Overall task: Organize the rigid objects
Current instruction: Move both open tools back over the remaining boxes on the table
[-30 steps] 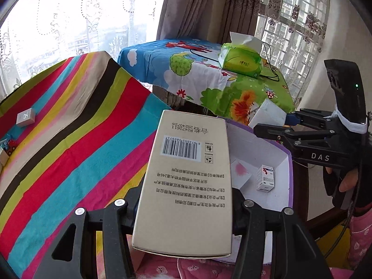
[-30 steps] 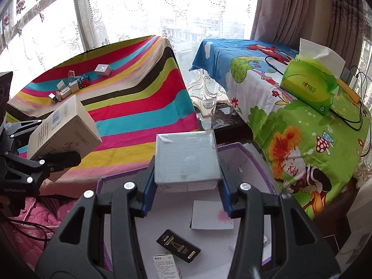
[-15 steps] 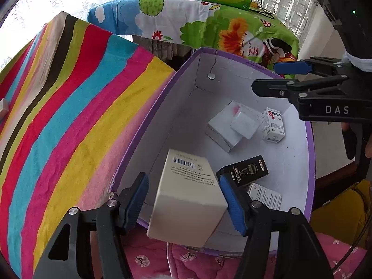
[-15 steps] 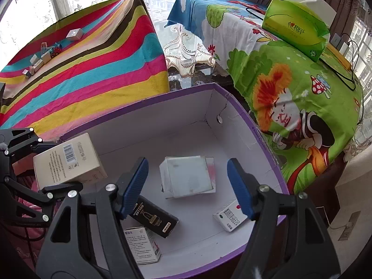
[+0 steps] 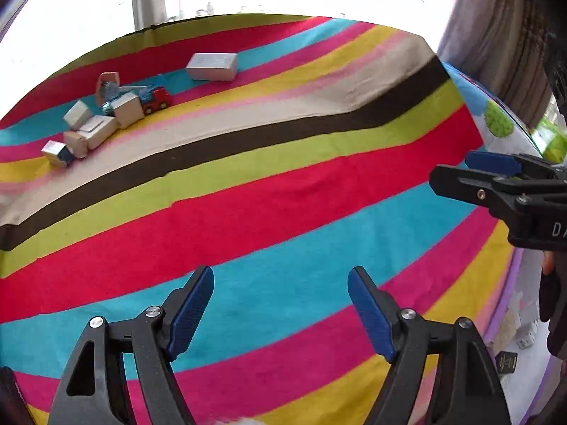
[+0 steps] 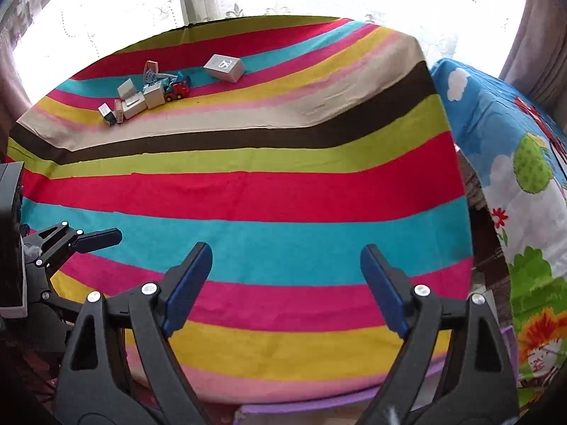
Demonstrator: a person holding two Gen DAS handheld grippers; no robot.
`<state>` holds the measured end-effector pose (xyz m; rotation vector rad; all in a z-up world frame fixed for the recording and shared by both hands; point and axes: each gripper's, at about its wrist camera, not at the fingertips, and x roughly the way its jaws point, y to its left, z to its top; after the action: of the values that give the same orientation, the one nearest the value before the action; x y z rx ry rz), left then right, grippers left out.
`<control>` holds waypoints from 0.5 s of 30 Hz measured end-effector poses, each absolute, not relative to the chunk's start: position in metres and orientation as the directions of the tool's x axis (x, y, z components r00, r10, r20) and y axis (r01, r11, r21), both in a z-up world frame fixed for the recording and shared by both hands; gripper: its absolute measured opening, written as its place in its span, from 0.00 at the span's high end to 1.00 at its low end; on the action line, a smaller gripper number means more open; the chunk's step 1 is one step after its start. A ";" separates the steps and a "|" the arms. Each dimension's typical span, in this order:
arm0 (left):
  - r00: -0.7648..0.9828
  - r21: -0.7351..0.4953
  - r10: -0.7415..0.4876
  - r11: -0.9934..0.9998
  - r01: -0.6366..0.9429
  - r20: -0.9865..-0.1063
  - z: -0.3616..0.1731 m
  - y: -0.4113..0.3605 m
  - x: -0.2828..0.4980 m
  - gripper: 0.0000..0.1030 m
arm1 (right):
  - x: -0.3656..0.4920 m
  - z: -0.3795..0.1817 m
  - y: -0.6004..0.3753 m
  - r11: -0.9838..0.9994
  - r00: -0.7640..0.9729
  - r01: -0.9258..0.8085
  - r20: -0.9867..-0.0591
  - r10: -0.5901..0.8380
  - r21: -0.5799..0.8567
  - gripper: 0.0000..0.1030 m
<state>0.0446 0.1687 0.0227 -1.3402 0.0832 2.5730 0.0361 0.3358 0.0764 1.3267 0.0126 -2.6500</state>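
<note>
Left hand-held gripper: black plastic frame, two fingers lined with blue ribbed pads. Jaws spread wide; nothing between them. Fingers point forward and slightly down. In the right wrist view it shows at the left edge, seen side-on, one blue pad tip leading.

Right hand-held gripper: same black frame, same blue ribbed pads. Jaws spread wide; nothing between them. In the left wrist view it enters from the right edge, side-on, white lettering on its body partly cut off.

Person's hand: a sliver of skin visible beneath the right gripper's body at the frame edge; grip not discernible.
</note>
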 end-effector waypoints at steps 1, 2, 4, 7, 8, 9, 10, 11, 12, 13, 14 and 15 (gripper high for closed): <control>-0.564 -0.059 0.144 -0.984 -0.166 -0.813 0.021 0.147 0.032 0.23 | 0.013 0.069 0.318 -0.979 -0.573 0.177 -0.797 -0.189 0.105 0.15; -0.569 -0.065 0.106 -0.994 -0.092 -0.815 0.017 0.124 0.020 0.23 | -0.008 0.062 0.303 -0.975 -0.558 0.181 -0.803 -0.209 0.128 0.15; -0.566 -0.090 0.060 -0.996 0.025 -0.822 0.012 0.084 0.002 0.23 | -0.053 0.046 0.265 -0.971 -0.540 0.208 -0.813 -0.216 0.120 0.15; -0.562 -0.113 0.017 -0.984 0.136 -0.827 0.007 0.038 -0.015 0.23 | -0.109 0.036 0.224 -0.953 -0.566 0.303 -0.807 -0.165 -0.018 0.15; -0.567 -0.108 -0.004 -0.981 0.163 -0.824 0.007 0.027 -0.019 0.23 | -0.128 0.035 0.215 -0.941 -0.589 0.328 -0.797 -0.133 -0.086 0.15; -0.573 -0.103 -0.024 -0.977 0.188 -0.819 0.006 0.016 -0.022 0.23 | -0.147 0.035 0.209 -0.925 -0.610 0.348 -0.786 -0.098 -0.154 0.15; -0.577 -0.106 -0.037 -0.971 0.212 -0.816 0.006 0.005 -0.024 0.23 | -0.165 0.035 0.205 -0.908 -0.623 0.363 -0.779 -0.068 -0.211 0.15; -0.578 -0.116 -0.043 -0.965 0.234 -0.815 0.005 -0.005 -0.028 0.23 | -0.185 0.034 0.201 -0.890 -0.631 0.377 -0.775 -0.044 -0.257 0.15; -0.575 -0.131 -0.041 -0.958 0.254 -0.817 0.003 -0.013 -0.033 0.23 | -0.204 0.032 0.197 -0.871 -0.633 0.393 -0.774 -0.025 -0.294 0.15; -0.573 -0.153 -0.031 -0.950 0.271 -0.819 0.001 -0.021 -0.038 0.23 | -0.221 0.029 0.194 -0.855 -0.633 0.403 -0.774 -0.003 -0.326 0.14; -0.583 -0.165 -0.032 -0.945 0.281 -0.812 0.002 -0.025 -0.042 0.22 | -0.237 0.027 0.191 -0.839 -0.634 0.413 -0.773 0.016 -0.356 0.14; -0.582 -0.175 -0.028 -0.941 0.290 -0.813 0.001 -0.027 -0.048 0.22 | -0.254 0.023 0.187 -0.821 -0.632 0.428 -0.775 0.028 -0.379 0.14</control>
<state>-0.0482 -0.0267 0.0014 -1.4962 -0.4874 2.9271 -0.2540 0.1874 0.0227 1.2100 0.8083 -2.5186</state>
